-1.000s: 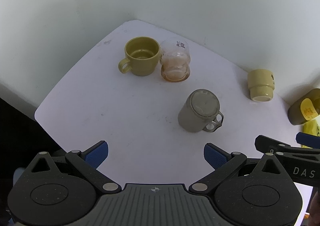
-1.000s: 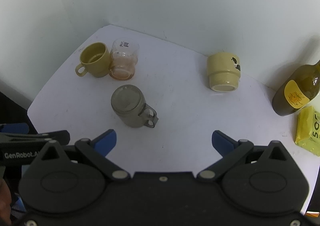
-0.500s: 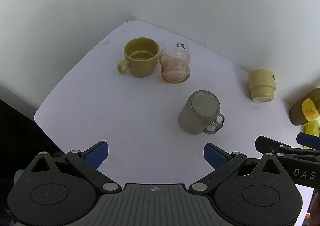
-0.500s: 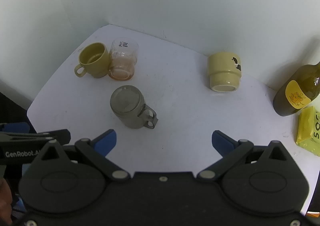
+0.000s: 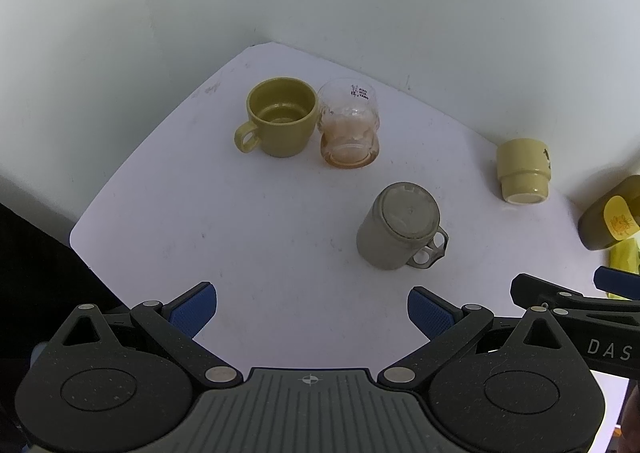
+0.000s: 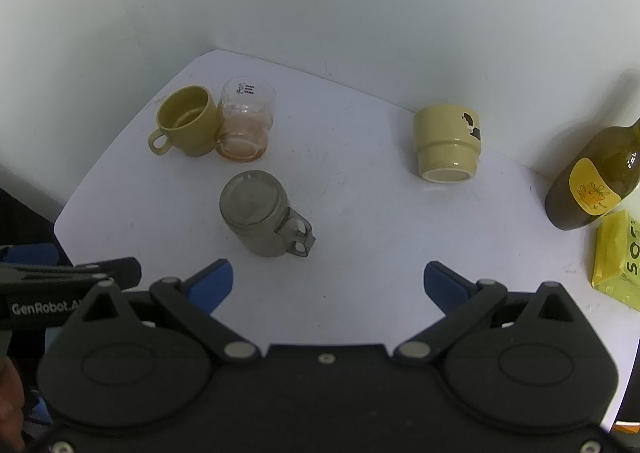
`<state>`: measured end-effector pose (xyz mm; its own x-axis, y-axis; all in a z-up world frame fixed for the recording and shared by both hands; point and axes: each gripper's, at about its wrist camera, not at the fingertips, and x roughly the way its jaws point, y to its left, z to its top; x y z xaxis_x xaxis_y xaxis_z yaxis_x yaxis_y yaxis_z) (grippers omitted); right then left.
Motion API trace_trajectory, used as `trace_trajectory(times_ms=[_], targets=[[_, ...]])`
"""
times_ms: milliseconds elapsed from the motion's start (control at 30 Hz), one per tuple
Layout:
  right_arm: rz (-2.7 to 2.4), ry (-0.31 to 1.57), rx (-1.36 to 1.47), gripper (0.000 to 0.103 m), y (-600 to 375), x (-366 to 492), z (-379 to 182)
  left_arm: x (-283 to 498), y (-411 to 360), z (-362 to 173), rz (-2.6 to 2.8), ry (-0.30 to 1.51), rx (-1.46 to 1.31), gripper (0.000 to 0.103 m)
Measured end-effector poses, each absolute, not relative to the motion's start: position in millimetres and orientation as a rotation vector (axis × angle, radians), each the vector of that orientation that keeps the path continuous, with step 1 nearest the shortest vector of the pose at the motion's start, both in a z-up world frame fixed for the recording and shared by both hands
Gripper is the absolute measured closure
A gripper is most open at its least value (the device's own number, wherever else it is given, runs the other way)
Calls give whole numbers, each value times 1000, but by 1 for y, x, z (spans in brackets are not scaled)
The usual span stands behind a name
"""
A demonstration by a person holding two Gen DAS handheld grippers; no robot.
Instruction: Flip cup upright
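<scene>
A grey mug [image 5: 396, 229] stands upside down on the white table [image 5: 240, 237], base up, handle toward the near right; it also shows in the right wrist view [image 6: 260, 213]. A pale yellow cup [image 5: 522, 171] [image 6: 446, 145] also stands upside down near the back wall. My left gripper [image 5: 312, 309] is open and empty, above the table's near edge, short of the grey mug. My right gripper [image 6: 328, 283] is open and empty, near and to the right of the grey mug.
An olive mug [image 5: 280, 117] [image 6: 186, 121] and a clear glass [image 5: 350, 123] [image 6: 244, 119] stand upright side by side at the back left. A dark bottle [image 6: 592, 177] and a yellow packet [image 6: 618, 259] sit at the right. White walls [image 5: 320, 5] enclose the back.
Both grippers have shifted slightly; the cups sit a little lower in the left wrist view. No object has moved and both grippers stay open.
</scene>
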<state>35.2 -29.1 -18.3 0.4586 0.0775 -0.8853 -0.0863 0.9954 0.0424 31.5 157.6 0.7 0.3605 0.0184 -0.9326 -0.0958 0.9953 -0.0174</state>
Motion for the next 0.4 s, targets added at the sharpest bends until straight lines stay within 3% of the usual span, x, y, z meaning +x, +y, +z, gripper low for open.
trace_trajectory(times_ms=[400], targets=[[103, 1088, -8, 0, -27, 34, -18, 31, 157, 1, 80, 1193, -67, 0]])
